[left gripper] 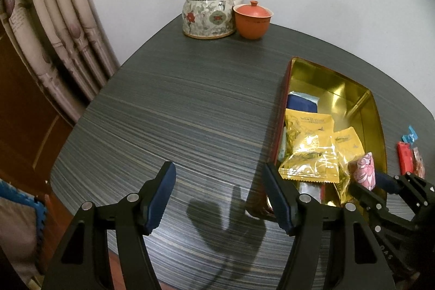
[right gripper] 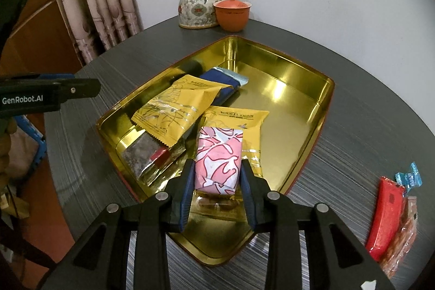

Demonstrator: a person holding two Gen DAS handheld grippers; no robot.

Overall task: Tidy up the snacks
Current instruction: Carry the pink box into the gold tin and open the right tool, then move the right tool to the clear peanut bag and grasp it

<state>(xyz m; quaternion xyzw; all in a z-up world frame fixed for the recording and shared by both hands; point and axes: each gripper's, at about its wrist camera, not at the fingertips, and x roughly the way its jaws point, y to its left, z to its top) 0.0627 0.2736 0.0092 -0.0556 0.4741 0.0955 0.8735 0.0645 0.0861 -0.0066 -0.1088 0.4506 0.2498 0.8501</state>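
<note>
A: Holding the pink-and-white packet (right gripper: 218, 158) over the near end of the gold tin (right gripper: 312, 110), the right gripper (right gripper: 217, 178) is clamping it, one blue pad against each long side.

B: Is the packet lying on anything?

A: It is hanging above a yellow packet (right gripper: 239, 121) on the tin's floor; whether they are touching, I cannot tell. A second yellow packet (right gripper: 176, 110) is lying to its left, partly over a dark blue packet (right gripper: 220, 83), with a clear packet of dark pieces (right gripper: 141, 154) at that near-left corner.

B: And the left gripper (left gripper: 220, 195)?

A: It is hovering over bare dark table (left gripper: 176, 99) just left of the tin, jaws standing apart with nothing between them.

B: Anything sitting outside the tin?

A: A red packet (right gripper: 386, 214), an orange one (right gripper: 405, 235) beside it and a small blue wrapper (right gripper: 407, 177) are lying on the table to the right. A floral teapot (right gripper: 198, 4) and a lidded orange cup (right gripper: 232, 12) are standing at the far edge.
</note>
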